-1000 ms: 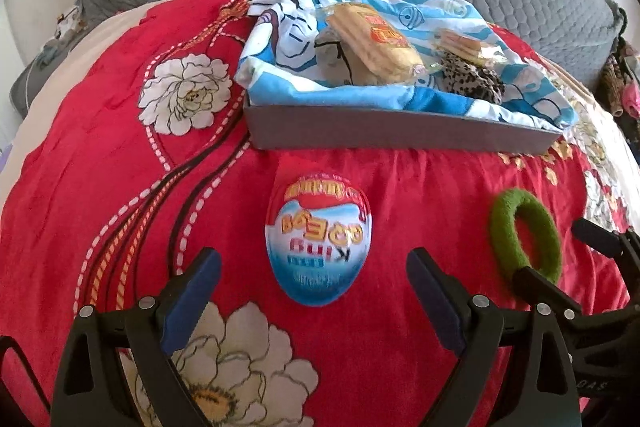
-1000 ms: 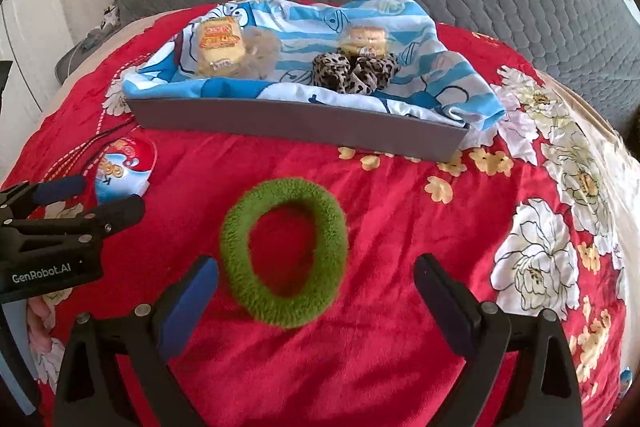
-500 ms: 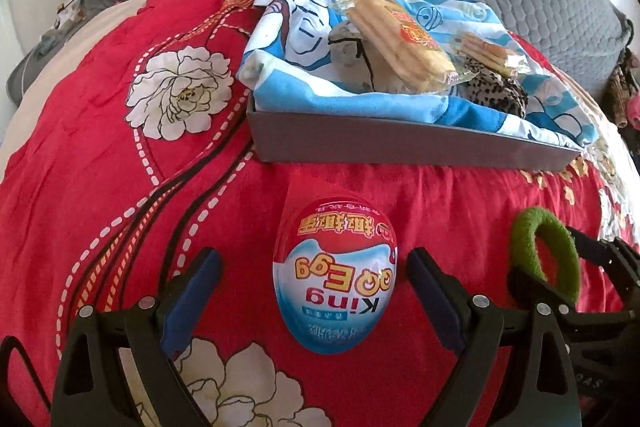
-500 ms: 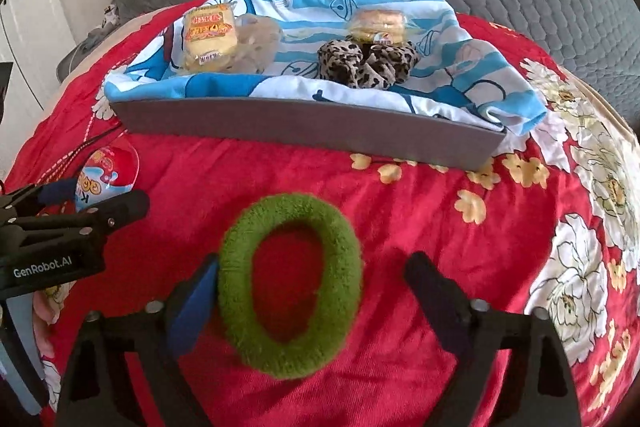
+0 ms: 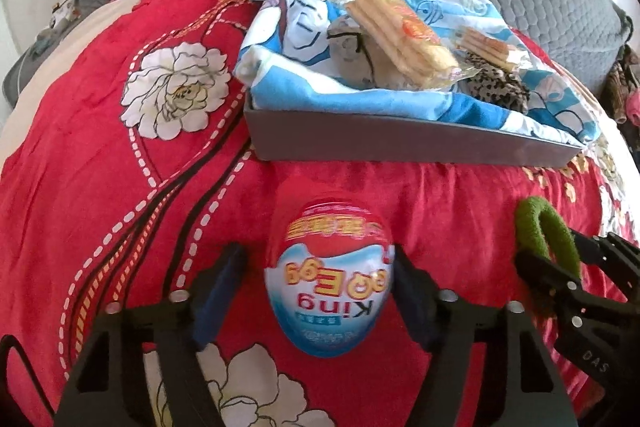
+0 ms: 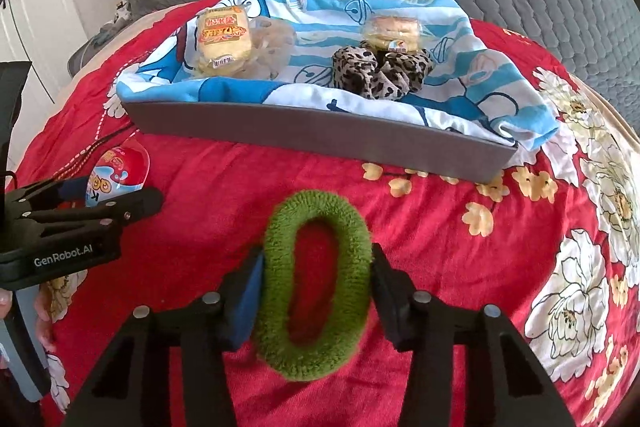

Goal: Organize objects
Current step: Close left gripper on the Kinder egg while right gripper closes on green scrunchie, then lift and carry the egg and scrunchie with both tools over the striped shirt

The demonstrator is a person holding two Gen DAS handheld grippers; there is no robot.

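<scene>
1. The left hand-held gripper [image 5: 320,291] is closing around the toy egg [image 5: 330,281], which is lying on the red bed cover [image 5: 100,167] just in front of the grey tray [image 5: 400,143]; its right pad is meeting the shell, while the left pad is still a little apart from it, so the egg is not yet clamped
2. The right hand-held gripper [image 6: 316,287] is closing too, and both pads are pressing the sides of the green hair tie [image 6: 314,287], squeezing it into a tall oval
3. To do this well, the left jaws should be finishing their squeeze across the egg's widest part, since the smooth shell is likely to slip forward
4. The soft tie is probably forgiving, yet both lifts should be clearing the tray's near wall before moving over the blue cloth [image 6: 248,95]
5. Both grippers are angling steeply down toward the bed, side by side
</scene>
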